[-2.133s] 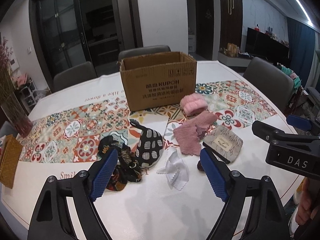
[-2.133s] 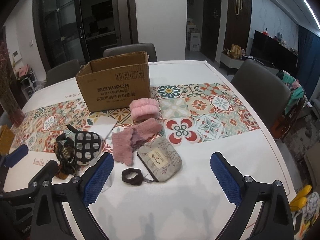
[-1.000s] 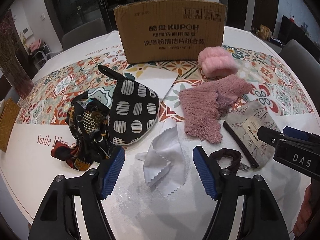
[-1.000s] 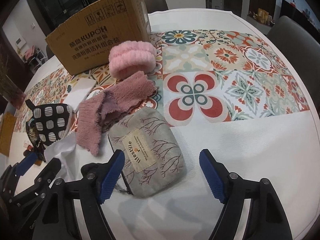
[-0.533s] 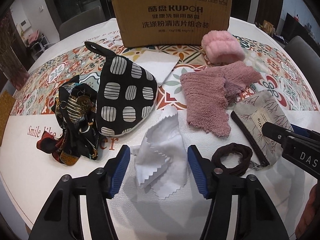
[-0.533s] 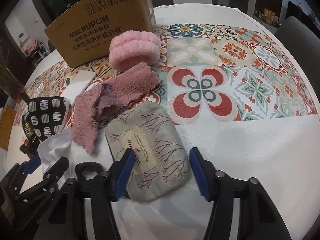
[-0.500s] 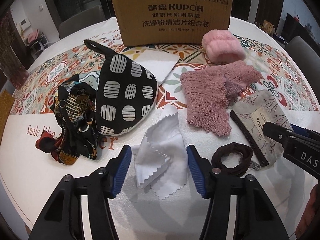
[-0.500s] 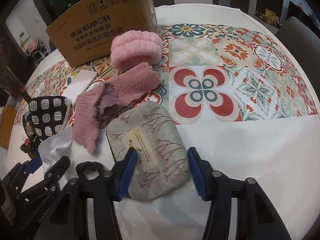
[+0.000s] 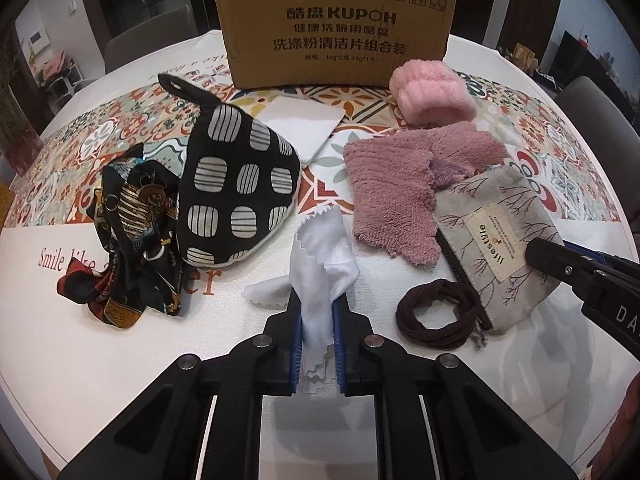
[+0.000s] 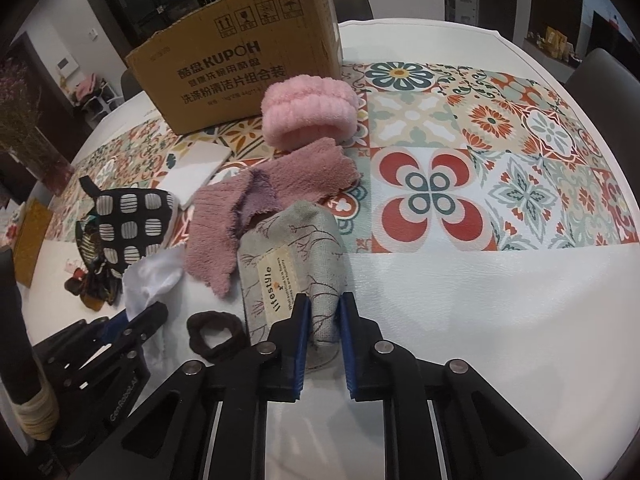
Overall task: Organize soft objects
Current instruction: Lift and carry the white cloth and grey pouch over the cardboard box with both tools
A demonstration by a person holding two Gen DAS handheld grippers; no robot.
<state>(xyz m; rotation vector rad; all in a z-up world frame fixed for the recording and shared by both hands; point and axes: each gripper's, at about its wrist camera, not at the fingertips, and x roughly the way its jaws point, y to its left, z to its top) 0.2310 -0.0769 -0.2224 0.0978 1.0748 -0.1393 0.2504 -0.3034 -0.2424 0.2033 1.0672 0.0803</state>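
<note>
My left gripper [image 9: 318, 312] is shut on a white zigzag-edged cloth [image 9: 320, 268], bunched between its blue pads on the table. My right gripper [image 10: 323, 314] is shut on a grey fabric pouch [image 10: 296, 252] labelled "lifestyle", pinching its near edge. The pouch also shows in the left wrist view [image 9: 496, 240]. Around them lie a mauve fuzzy cloth [image 9: 396, 184], a pink fluffy band [image 9: 432, 92], a black spotted mitt [image 9: 236, 192], a dark patterned scarf [image 9: 128, 236] and a brown hair tie [image 9: 436, 312].
An open cardboard box [image 9: 336, 28] stands at the back of the round table [image 10: 500, 320] with its tiled runner. A white folded pad [image 9: 304, 120] lies before the box. Chairs ring the table. The left gripper body [image 10: 100, 356] sits at the right view's lower left.
Both grippers have closed: the left on the white cloth, the right on the grey pouch, which is now squeezed narrower. Both have moved in slightly closer.
</note>
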